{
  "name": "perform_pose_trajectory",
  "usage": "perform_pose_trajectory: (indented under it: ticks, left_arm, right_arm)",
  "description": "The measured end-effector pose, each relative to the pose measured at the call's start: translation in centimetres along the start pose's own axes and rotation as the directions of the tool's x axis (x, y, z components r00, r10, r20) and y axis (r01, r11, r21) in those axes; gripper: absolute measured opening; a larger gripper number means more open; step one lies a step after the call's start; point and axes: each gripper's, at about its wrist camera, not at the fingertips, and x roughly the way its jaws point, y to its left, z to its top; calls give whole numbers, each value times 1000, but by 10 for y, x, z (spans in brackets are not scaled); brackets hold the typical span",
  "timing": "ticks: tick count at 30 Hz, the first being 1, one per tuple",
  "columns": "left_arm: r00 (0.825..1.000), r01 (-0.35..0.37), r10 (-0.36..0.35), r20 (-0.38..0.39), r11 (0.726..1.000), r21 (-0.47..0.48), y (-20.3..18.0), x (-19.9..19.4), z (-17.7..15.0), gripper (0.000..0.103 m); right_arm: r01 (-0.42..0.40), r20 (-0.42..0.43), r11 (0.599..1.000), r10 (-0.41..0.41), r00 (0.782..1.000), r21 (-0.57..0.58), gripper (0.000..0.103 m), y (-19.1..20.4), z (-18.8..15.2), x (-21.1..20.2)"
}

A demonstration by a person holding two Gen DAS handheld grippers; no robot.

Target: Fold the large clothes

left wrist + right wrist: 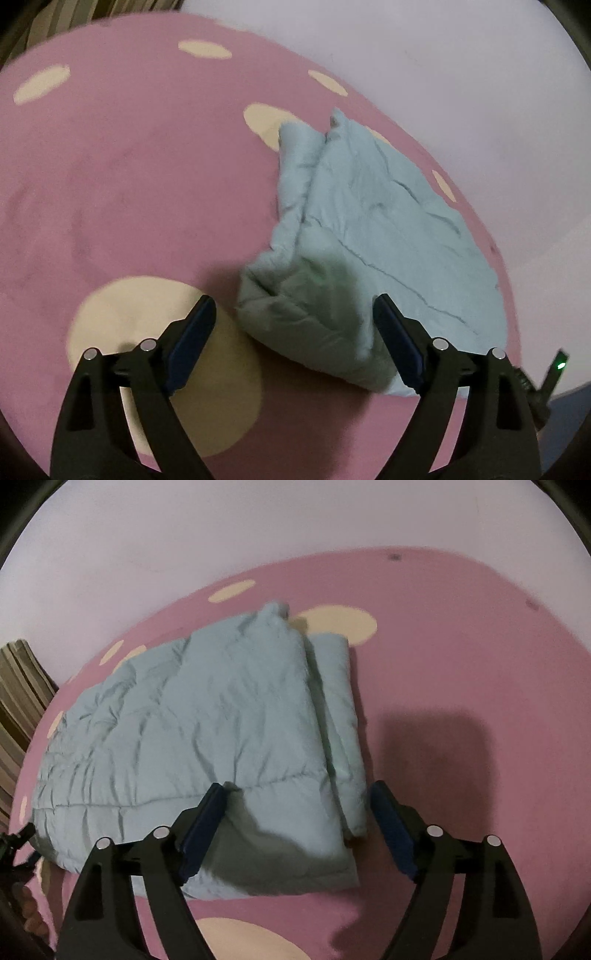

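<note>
- pink rug (110, 184) with cream spots covers the floor, pale wall behind, something striped off at the edge.
- light blue padded garment (207, 731) lies on the rug already folded over itself, with a narrower layer showing along one side.
- left tool (295, 310) hangs over its near corner, fingers wide apart, nothing pinched.
- right tool (295, 794) same deal over the near edge, wide apart and empty.
- looks like the next fold needs fresh grips: i'd pinch both near corners through every layer, lift evenly, then lay it flat so the puffy filling doesn't bunch.
</note>
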Motion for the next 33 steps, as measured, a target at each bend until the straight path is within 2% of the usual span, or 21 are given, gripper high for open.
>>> perform_pose_trajectory:
  ticks: [4,5,6,8,9,11,14,17,20,26,31,33]
  left_arm:
    - [1000,12,-11,14,999,-33,-1,7,2,87]
    - [1000,7,-6,16,999,-38,-2,9,3,83]
    - [1000,-7,9,22,999,-48,-2,9,4,77]
    - [1000,-20,21,16,998,-67,-2,13,5,56]
    - [1000,-13,14,19,997,-78,-1,14,5,52]
    - [1000,-5,7,24,996,-90,-1,14,4,41]
    - [998,-25,29,46,996,-88,-3,12,2,27]
    - [997,-33,40,70,995,-98,-4,4,0,20]
    - [994,-45,53,95,995,-84,-6,-8,1,15]
    - [986,-81,87,144,996,-47,5,-41,5,9]
    - [983,-104,110,145,993,-52,36,-67,-7,5]
    - [987,-92,98,126,994,-52,50,-71,-11,4]
  right_arm:
    - [-32,-27,999,33,999,44,85,-8,-4,3]
    - [-39,-30,998,41,999,53,85,-10,-4,4]
    - [-45,-29,997,47,998,58,85,-11,-5,5]
    - [-31,-22,999,32,999,38,84,-8,-7,5]
    - [-26,-19,999,27,999,33,80,-6,-8,3]
    - [-45,-21,999,46,999,31,54,-3,-10,1]
    - [-79,-25,996,80,997,34,37,4,-11,-1]
    - [-85,-7,996,85,996,26,26,9,-13,-7]
    - [-112,4,993,112,994,40,20,11,-17,-18]
    - [-159,2,987,159,987,27,18,22,-34,-36]
    - [-198,-14,980,198,980,1,17,30,-56,-49]
    - [-197,-15,980,197,980,-18,17,33,-59,-50]
